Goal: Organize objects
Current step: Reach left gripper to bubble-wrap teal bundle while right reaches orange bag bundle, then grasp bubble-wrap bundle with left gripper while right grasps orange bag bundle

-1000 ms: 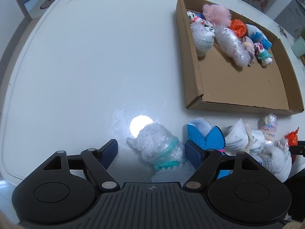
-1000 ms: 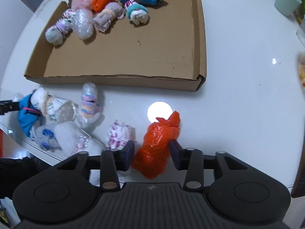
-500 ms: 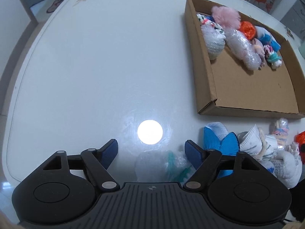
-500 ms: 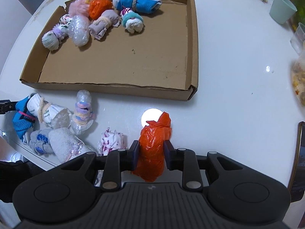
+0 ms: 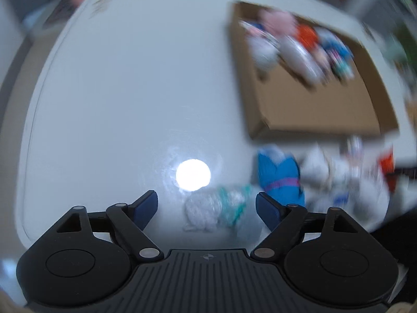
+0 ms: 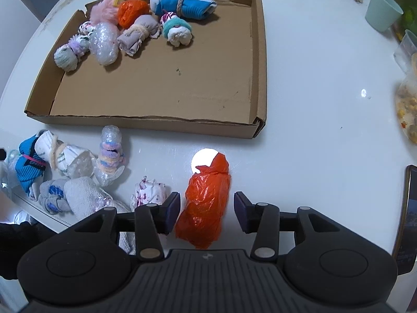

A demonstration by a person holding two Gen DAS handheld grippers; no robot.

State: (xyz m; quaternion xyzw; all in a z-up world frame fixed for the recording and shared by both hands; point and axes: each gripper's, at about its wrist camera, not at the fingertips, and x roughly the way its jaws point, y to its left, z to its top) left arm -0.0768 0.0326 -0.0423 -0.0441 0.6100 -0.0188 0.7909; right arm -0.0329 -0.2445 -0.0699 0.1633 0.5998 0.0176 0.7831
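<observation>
A cardboard tray (image 6: 258, 60) on the white table holds several wrapped bundles at its far left; it also shows, blurred, in the left wrist view (image 5: 320, 112). My right gripper (image 6: 207, 210) is open around an orange plastic bundle (image 6: 204, 206) that lies on the table, jaws apart from it. My left gripper (image 5: 206, 206) is open with a clear bubble-wrap bundle with a teal band (image 5: 216, 208) lying between its fingers. Loose bundles lie in front of the tray: a blue sock roll (image 6: 27, 164), a white roll (image 6: 62, 155), a bubble-wrap roll with pastel bands (image 6: 110, 154), a floral bundle (image 6: 149, 191).
A mint cup (image 6: 383, 10), a clear cup (image 6: 405, 49) and a bag of food (image 6: 408, 109) stand at the right table edge. A dark phone (image 6: 406, 216) lies at the right. The table's left edge (image 5: 34, 130) is close to my left gripper.
My right gripper was shut on the orange bundle half a second ago and has now opened. My left gripper stays open and is moving fast; its view is blurred.
</observation>
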